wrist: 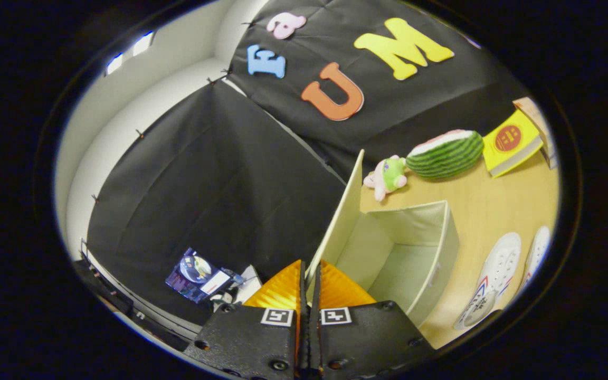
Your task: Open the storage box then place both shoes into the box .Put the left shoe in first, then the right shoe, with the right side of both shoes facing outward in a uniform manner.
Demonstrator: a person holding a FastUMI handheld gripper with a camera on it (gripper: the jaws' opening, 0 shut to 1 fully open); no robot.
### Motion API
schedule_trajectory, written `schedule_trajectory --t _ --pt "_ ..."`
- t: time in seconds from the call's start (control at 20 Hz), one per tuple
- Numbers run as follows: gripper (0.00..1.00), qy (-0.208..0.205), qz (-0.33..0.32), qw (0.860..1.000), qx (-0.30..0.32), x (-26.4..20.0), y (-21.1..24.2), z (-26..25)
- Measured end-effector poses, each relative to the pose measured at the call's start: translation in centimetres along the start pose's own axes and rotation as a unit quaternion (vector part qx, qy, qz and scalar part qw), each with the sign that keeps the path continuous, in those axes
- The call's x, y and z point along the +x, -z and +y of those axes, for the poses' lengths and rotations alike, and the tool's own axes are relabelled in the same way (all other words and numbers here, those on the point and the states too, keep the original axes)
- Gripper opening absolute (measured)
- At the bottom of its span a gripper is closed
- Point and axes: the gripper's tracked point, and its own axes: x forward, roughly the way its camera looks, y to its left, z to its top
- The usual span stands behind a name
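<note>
Lid [342, 211] raised upright, gripper [309, 274] fingers pinched together on its edge; storage box [430, 253] open at one o'clock. Opening step nearly done, I'd say. Next: release, reach the shoes [494, 274] at three o'clock.

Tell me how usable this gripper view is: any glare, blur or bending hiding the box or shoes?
Gripper view: even lighting, no glare on the open storage box, sharp inside. Fisheye bending tilts the table and stretches the two shoes near the rim, slightly soft there. The gripper is shut on the box lid, in focus.
</note>
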Motion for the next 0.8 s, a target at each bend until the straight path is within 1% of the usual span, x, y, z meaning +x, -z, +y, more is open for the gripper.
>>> schedule_trajectory --t 0.25,0.35,0.4,0.55,0.6,0.65,0.7,0.8 --pt "0.09 0.02 0.019 0.996 -0.086 3.3 0.0 4.0" --pt "0.13 0.028 0.022 0.993 -0.111 4.6 0.0 5.0" --pt "0.17 0.032 0.029 0.991 -0.129 5.3 0.1 5.3" --pt "0.2 0.041 0.031 0.985 -0.163 6.9 0.3 6.4" --pt "0.29 0.056 0.024 0.981 -0.187 7.0 0.1 6.1" --pt "0.37 0.06 0.019 0.977 -0.206 7.4 -0.3 6.2" --pt "0.54 0.061 0.012 0.975 -0.215 7.3 -0.5 6.5" --pt "0.75 0.067 0.0 0.972 -0.223 6.7 -0.8 6.5"
